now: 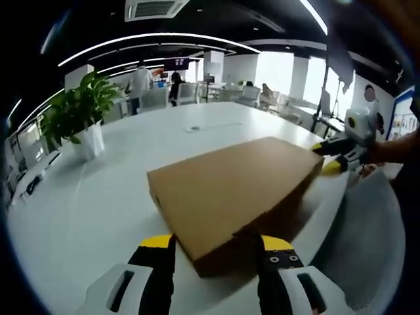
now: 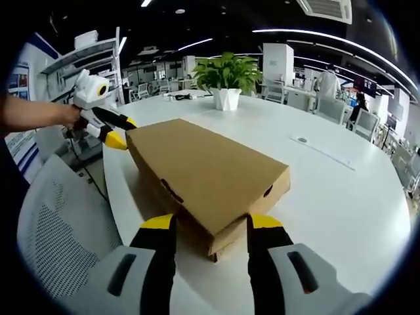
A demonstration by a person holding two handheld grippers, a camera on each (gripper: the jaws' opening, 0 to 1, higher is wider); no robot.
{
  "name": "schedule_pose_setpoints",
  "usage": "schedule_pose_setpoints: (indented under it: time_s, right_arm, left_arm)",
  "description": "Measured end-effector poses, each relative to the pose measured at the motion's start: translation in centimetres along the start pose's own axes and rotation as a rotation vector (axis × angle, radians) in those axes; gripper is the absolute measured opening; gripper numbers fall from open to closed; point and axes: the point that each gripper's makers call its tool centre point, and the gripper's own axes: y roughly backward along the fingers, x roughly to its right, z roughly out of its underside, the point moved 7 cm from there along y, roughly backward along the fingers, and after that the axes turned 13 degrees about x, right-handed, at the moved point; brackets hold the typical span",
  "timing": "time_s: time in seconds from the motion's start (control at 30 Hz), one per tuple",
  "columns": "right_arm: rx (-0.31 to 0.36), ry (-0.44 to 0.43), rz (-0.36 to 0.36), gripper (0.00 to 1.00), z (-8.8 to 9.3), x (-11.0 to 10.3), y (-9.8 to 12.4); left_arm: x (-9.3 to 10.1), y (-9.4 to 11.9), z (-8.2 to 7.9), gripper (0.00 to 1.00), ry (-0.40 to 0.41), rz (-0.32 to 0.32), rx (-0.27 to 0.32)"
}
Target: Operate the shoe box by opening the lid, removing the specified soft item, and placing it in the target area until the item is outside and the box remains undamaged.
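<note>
Plain brown cardboard, flat and matte: the shoe box (image 1: 233, 190) lies lid-down-shut near the tabletop (image 1: 98, 197) edge, by a grey mesh chair (image 2: 52, 230). The left tool (image 1: 216, 259) has its yellow-tipped jaws spread wide around one end corner, gripping nothing firmly. The right tool (image 2: 210, 243) likewise straddles the opposite end, jaws apart. A potted plant (image 1: 82, 115) stands well apart.

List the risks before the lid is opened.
1. The shoe box lies near the curved edge of the white table, above a grey mesh chair; a hard pull might slide it off.
2. The left gripper and right gripper straddle opposite ends with open jaws; uneven lifting might bend or tear the cardboard lid.
</note>
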Motion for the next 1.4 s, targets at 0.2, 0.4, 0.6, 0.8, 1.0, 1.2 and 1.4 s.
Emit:
schedule_pose_setpoints:
  time_s: [0.2, 0.4, 0.6, 0.8, 1.0, 1.2, 1.4]
  right_arm:
    - [0.011, -0.004, -0.004, 0.4, -0.5, 0.0, 0.1]
    - [0.021, -0.003, -0.007, 0.4, -1.1, 0.0, 0.4]
    - [0.034, -0.004, -0.011, 0.41, -2.1, -0.1, 0.7]
    - [0.046, 0.002, -0.014, 0.43, -3.0, -0.2, 1.0]
    - [0.064, -0.01, -0.01, 0.42, -4.0, 0.1, 1.1]
    - [0.083, -0.009, -0.006, 0.42, -4.7, 0.5, 1.1]
    - [0.119, -0.03, 0.004, 0.4, -6.0, 1.2, 1.1]
  left_arm:
    - [0.1, 0.2, -0.3, 0.51, -0.006, 0.005, 0.005]
    - [0.2, 0.6, -1.2, 0.52, -0.008, 0.006, 0.019]
    - [0.6, 0.9, -2.6, 0.53, -0.008, 0.0, 0.041]
    - [1.0, 0.9, -3.2, 0.53, -0.019, -0.001, 0.057]
    - [0.9, 0.9, -3.9, 0.54, -0.02, -0.002, 0.073]
    - [0.7, 1.0, -4.9, 0.54, -0.042, -0.003, 0.08]
    - [0.5, 0.9, -6.2, 0.56, -0.049, -0.006, 0.12]
